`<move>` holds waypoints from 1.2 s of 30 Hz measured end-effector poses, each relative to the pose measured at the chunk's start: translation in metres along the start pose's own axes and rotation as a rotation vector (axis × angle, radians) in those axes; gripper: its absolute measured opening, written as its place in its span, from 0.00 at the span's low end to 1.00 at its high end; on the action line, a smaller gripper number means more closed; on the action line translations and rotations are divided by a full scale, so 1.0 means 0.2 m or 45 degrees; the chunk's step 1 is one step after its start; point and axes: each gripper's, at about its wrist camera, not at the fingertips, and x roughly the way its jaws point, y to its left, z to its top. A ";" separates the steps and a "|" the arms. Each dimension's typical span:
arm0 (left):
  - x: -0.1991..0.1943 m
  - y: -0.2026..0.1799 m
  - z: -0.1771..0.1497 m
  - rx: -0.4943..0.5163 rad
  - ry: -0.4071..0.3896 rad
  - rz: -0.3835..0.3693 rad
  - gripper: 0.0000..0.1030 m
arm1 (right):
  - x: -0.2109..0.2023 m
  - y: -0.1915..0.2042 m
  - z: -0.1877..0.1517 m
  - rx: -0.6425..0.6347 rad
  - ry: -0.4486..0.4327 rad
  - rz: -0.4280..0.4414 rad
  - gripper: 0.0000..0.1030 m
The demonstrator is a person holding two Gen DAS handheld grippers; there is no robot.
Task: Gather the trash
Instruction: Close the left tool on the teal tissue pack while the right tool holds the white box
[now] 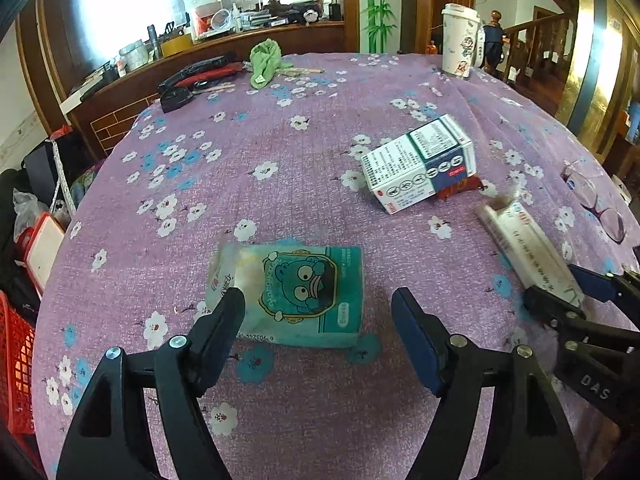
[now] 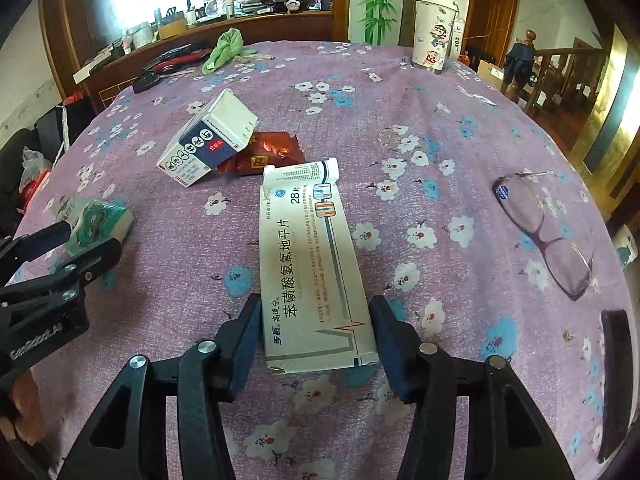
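A teal tissue pack [image 1: 296,292] with a cartoon face lies flat on the purple flowered tablecloth [image 1: 280,160]. My left gripper [image 1: 318,312] stands open around its near end; the left finger overlaps a corner, and the right finger is clear of it. A long white medicine box [image 2: 312,248] lies between the fingers of my right gripper [image 2: 315,304], whose pads press on both its long sides. Farther back, a squarer white and blue medicine box [image 2: 208,144] leans on a red wrapper [image 2: 272,152]. The right wrist view shows the tissue pack [image 2: 100,220] at the left edge.
Purple-rimmed glasses [image 2: 548,232] lie on the right of the table. At the far edge are a lidded paper cup [image 2: 434,32], a green cloth [image 2: 224,48] and dark tools [image 1: 192,80]. A red basket [image 1: 16,360] stands off the table's left side.
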 end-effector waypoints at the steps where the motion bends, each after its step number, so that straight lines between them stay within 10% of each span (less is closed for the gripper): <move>1: 0.01 0.00 0.00 -0.002 0.010 0.011 0.73 | 0.00 -0.01 0.00 0.008 -0.001 0.007 0.56; 23: 0.04 0.11 -0.03 -0.047 -0.006 0.109 0.78 | -0.14 0.00 -0.11 0.043 -0.058 0.162 0.54; 27: 0.02 0.14 -0.05 -0.052 0.001 0.114 0.58 | -0.14 0.04 -0.12 0.018 -0.050 0.184 0.54; 36: 0.00 0.24 -0.07 -0.090 0.004 0.086 0.59 | -0.14 0.13 -0.13 -0.032 -0.046 0.196 0.54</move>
